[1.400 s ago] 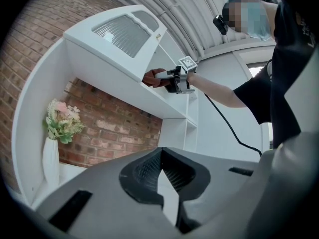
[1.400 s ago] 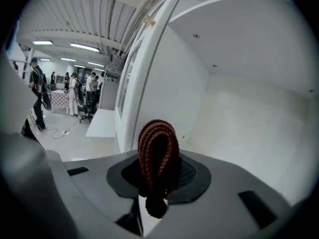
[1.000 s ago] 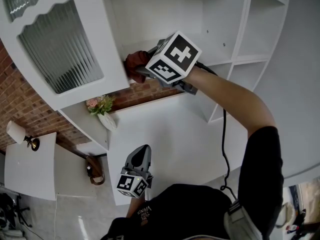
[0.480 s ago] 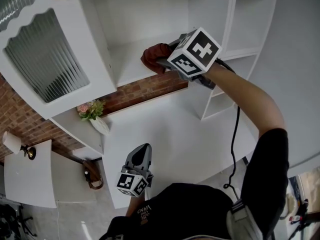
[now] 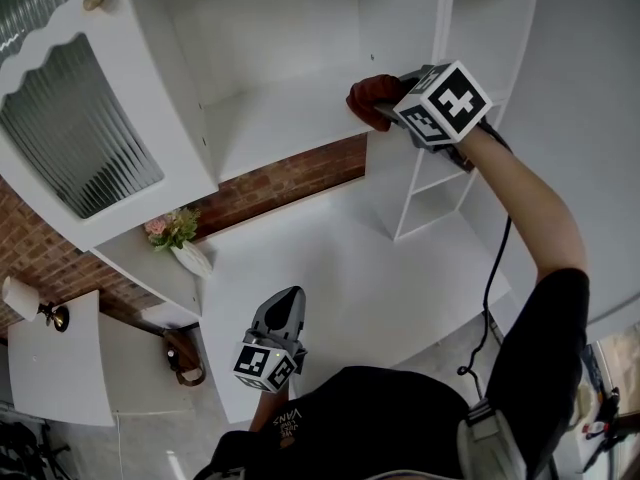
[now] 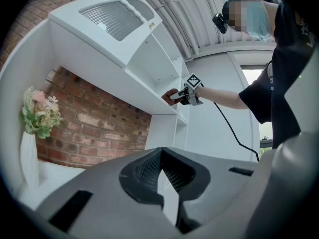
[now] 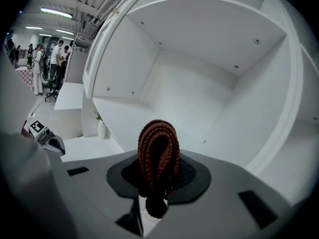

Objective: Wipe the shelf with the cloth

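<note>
Clamping a folded reddish-brown cloth [image 7: 158,148], the right gripper [image 7: 157,183] has its jaws shut on the lower end of the bundle, so a ribbed loop stands up out of them. In the head view the cloth [image 5: 372,98] sits at the front right corner of the white shelf [image 5: 280,128], just beside the upright divider [image 5: 445,28]; whether it is actually pressing on the board cannot be told. The left gripper [image 5: 283,313] hangs low near the person's body, well apart from the work, and its jaws [image 6: 162,171] are together with nothing between them. The main risk appears to be position. The cloth is so close to the front lip that a further sweep outward would carry it off the board and wipe only air. A push to the right could knock the gripper's hard body against the divider. The bunched loop likely offers a narrow contact patch, leaving streaks unwiped. Dragging hard could also tug the cloth from the jaws.
</note>
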